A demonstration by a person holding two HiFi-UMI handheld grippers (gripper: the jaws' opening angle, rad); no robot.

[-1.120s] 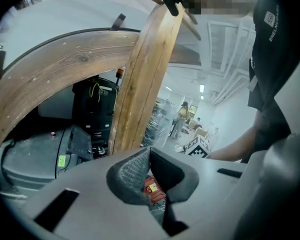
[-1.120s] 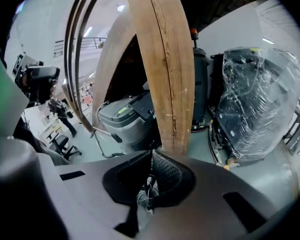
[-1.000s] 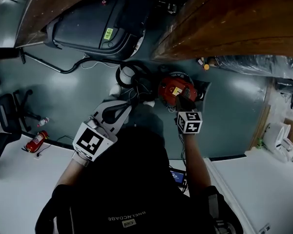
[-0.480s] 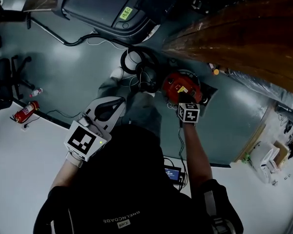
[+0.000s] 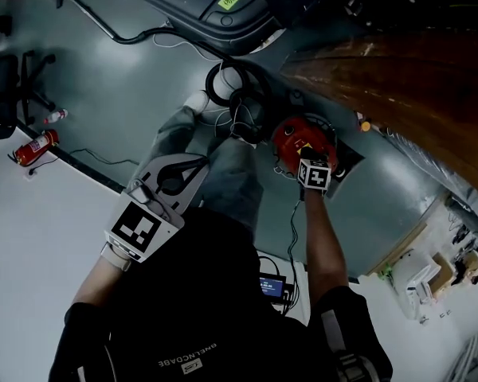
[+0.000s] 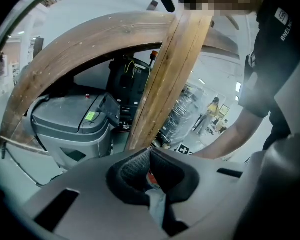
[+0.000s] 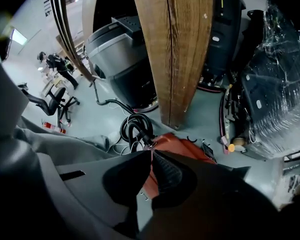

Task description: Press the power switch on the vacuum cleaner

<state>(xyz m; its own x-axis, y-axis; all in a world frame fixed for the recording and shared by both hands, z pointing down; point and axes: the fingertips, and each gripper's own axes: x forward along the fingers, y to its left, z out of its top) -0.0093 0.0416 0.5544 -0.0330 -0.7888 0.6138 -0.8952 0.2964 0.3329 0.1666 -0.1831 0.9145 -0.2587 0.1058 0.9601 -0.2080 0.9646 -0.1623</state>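
The red vacuum cleaner [image 5: 296,138] sits on the grey floor beside a wooden beam, and its black hose [image 5: 237,102] is coiled to its left. My right gripper [image 5: 309,156] reaches down onto the vacuum's top with its marker cube just behind it. In the right gripper view its jaws are shut, tips [image 7: 151,152] together, right over the red body [image 7: 176,143]. The power switch is hidden under them. My left gripper [image 5: 197,164] hangs shut above the person's trouser leg, away from the vacuum. A sliver of red [image 6: 151,177] shows between its pads.
A large grey floor machine [image 5: 215,6] stands behind the hose. The wooden beam [image 5: 398,86] runs to the right, with plastic-wrapped goods [image 7: 275,84] past it. A fire extinguisher [image 5: 32,148] and an office chair [image 5: 8,86] are far left. A white surface [image 5: 32,237] lies nearby.
The right gripper has reached further down onto the red vacuum, its cube looking smaller. The head view has swung, so the floor machine and beam sit higher. The left gripper has hardly moved.
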